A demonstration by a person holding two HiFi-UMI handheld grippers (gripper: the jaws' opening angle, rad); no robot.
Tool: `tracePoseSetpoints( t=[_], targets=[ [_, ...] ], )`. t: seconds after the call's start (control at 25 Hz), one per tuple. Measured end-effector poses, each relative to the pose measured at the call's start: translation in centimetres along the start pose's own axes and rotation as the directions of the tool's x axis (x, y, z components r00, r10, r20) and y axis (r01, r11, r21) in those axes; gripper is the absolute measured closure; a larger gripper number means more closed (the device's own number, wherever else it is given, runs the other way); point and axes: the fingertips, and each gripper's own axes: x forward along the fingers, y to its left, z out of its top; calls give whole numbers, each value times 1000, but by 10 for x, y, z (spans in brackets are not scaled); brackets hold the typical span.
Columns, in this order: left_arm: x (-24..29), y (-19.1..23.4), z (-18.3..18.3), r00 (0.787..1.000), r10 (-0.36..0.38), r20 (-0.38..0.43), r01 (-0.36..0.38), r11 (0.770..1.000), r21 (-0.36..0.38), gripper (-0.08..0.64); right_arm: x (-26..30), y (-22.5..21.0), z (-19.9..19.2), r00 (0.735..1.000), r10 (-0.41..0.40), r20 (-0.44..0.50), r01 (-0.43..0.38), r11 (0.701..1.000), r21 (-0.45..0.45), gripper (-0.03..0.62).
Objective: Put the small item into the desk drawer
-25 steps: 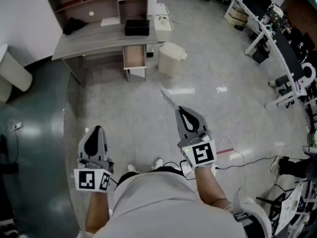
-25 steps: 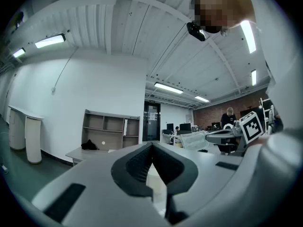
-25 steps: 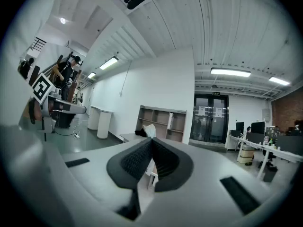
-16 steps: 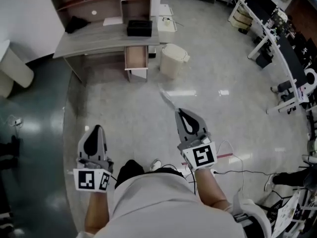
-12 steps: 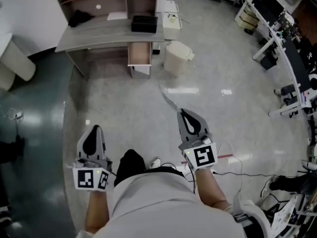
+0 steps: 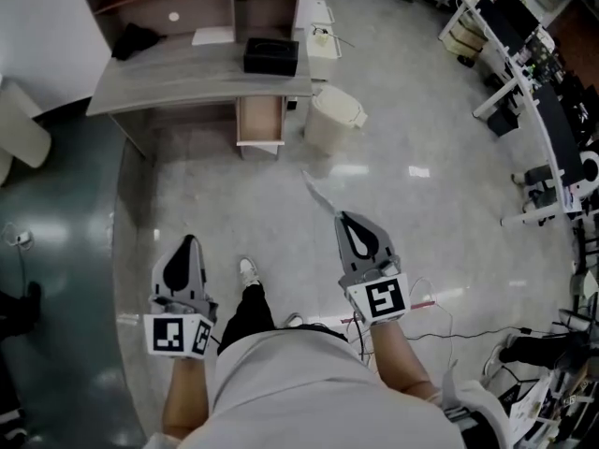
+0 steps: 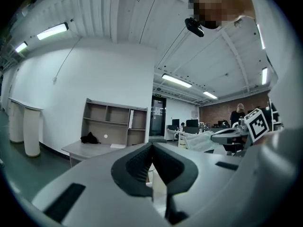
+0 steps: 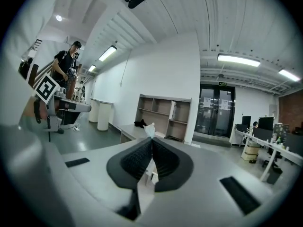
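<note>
Head cam top-down; desk [image 6: 178, 80] shared

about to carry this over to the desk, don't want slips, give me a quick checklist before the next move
1. Item gripped by right gripper: ok, jaws shut on it.
2. Drawer open: ok.
3. Left gripper free: ok, shut, nothing in it.
4. Floor to the desk passable: ok; bin stands just right of the drawer.
5. Room inside drawer: cannot tell from here.

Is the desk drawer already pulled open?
Yes, the drawer juts out from under the desk top, its inside showing in the head view.
</note>
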Motion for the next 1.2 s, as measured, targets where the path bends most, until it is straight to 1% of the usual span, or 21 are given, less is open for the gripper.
tracePoseSetpoints(
  t=[0.16,0.28,0.4,0.6,0.72,0.92,1.2],
  targets=[
    [68,46,13,999,-36,28,37,999,-20,543,65,-19,29,999,-35,0,35,998,-50,569],
    [108,74,27,996,-74,46,74,997,-10,543,107,-28,50,998,-60,4,60,996,-72,569],
    [132,99,31,994,-93,54,93,996,-13,541,137,-26,56,998,-69,-12,68,995,-74,569],
    [159,130,19,997,-76,21,77,995,-59,541,164,-33,54,995,-96,-39,93,993,-69,568],
    [177,131,15,996,-88,0,88,994,-65,541,170,-47,49,992,-115,-58,112,992,-60,568],
    [210,119,28,993,-121,13,121,992,-30,541,191,-75,47,990,-130,-51,127,989,-71,569],
    [238,105,53,995,-87,43,87,996,18,541,224,-110,62,995,-94,14,95,991,-95,568]
  ],
)
